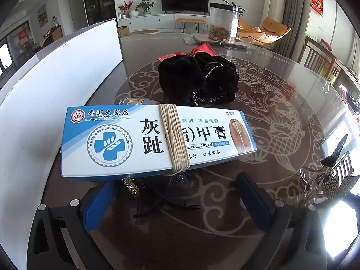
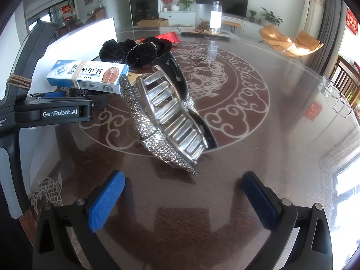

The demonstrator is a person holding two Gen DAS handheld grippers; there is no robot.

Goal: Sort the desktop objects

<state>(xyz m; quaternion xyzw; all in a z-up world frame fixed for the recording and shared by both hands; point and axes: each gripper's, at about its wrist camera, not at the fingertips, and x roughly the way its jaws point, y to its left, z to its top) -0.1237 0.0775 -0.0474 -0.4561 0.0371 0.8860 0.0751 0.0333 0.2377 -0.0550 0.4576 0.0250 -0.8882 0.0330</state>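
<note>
The right claw (image 2: 182,202) hangs wide open with nothing in it, just in front of the sparkly hair clip (image 2: 166,121) on the glass table (image 2: 258,157). I think it is about to pick up the clip, so it must move forward and then squeeze.

The left claw (image 1: 177,200) is open too. The blue and white cream box (image 1: 155,139), tied round with string, sits above its fingers; I cannot tell if it rests on them.

Behind lie black hair ties (image 1: 198,78) and a white box (image 1: 56,85).
</note>
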